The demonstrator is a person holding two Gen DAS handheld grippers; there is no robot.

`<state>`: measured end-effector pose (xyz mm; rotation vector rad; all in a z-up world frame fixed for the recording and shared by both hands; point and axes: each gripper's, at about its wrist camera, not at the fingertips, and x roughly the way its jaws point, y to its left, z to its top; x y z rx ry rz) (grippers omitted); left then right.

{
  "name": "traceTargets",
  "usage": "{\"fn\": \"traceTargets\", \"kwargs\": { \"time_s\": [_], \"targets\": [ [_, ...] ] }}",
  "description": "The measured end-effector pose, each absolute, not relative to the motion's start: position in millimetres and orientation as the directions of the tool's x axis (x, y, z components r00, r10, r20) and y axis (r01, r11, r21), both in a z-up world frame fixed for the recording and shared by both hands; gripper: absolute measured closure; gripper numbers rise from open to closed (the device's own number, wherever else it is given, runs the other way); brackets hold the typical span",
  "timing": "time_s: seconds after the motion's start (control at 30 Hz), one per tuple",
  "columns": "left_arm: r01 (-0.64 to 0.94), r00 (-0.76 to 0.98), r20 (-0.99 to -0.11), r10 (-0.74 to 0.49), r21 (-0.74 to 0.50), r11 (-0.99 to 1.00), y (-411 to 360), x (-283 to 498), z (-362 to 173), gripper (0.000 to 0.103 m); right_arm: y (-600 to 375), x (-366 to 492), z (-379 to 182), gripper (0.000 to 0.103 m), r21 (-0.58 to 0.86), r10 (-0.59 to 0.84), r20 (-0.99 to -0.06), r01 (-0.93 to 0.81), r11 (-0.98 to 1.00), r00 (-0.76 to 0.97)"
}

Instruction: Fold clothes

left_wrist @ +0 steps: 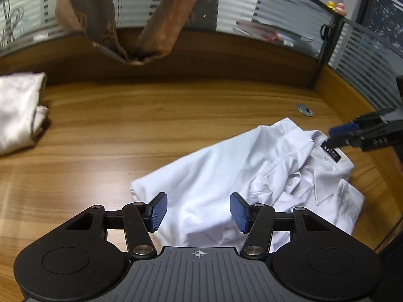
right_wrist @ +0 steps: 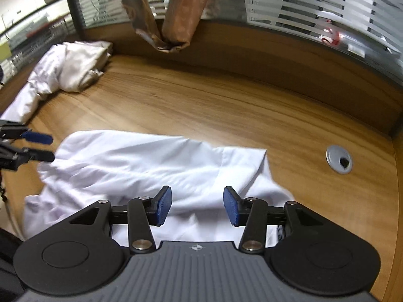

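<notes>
A white collared shirt [left_wrist: 226, 176] lies crumpled on the wooden desk, collar and dark label at the right end. My left gripper [left_wrist: 198, 210] is open, hovering just above the shirt's near left part. In the right wrist view the same shirt [right_wrist: 141, 161] spreads across the desk and my right gripper [right_wrist: 197, 206] is open above its near edge. The right gripper also shows in the left wrist view [left_wrist: 337, 137], open by the collar label. The left gripper shows at the left of the right wrist view [right_wrist: 42, 147], open beside the shirt's edge.
A cream-white garment [right_wrist: 73, 68] lies bunched at the desk's far left; it also shows in the left wrist view [left_wrist: 17, 110]. A brown patterned cloth [left_wrist: 131, 25] hangs over the glass partition at the back. A grey cable grommet [right_wrist: 339, 159] sits at the right.
</notes>
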<state>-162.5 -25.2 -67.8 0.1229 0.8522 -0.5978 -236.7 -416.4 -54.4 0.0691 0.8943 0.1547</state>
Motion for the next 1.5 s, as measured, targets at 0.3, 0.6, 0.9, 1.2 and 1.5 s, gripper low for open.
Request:
{"fn": "traceTargets", "kwargs": {
  "time_s": [0.3,0.6,0.9,1.2,1.5],
  "targets": [
    [0.736,0.452,-0.773,-0.445,0.041,0.676,-8.2,-143.2,-40.1,0.041,-368.7,-312.1,-42.0,0.05,0.141,0.16,-0.743,-0.081,0.987,0.65],
    [0.981,0.171,-0.833,-0.527,0.098,0.165,-2.4,-107.2,-51.1,0.034,-261.5,-360.0,-51.8,0.044,0.065,0.037,-0.729,0.014,0.998,0.684],
    [0.969,-0.016,-0.858,-0.513,0.114,-0.221,0.8,-97.0,-65.4,0.027,-144.2,-361.4,-73.0,0.039,0.026,-0.058,-0.759,0.12,0.992,0.648],
    [0.88,-0.125,-0.851,-0.51,0.142,-0.453,-5.9,-102.6,-78.9,0.014,-81.0,-325.2,-105.5,0.04,-0.112,-0.135,-0.805,0.076,0.991,0.577],
    [0.777,-0.139,-0.835,-0.532,0.241,-0.581,-6.4,-126.9,-109.3,0.011,-55.3,-309.6,-107.5,0.088,-0.345,-0.334,-0.783,0.082,0.935,0.524]
  ]
}}
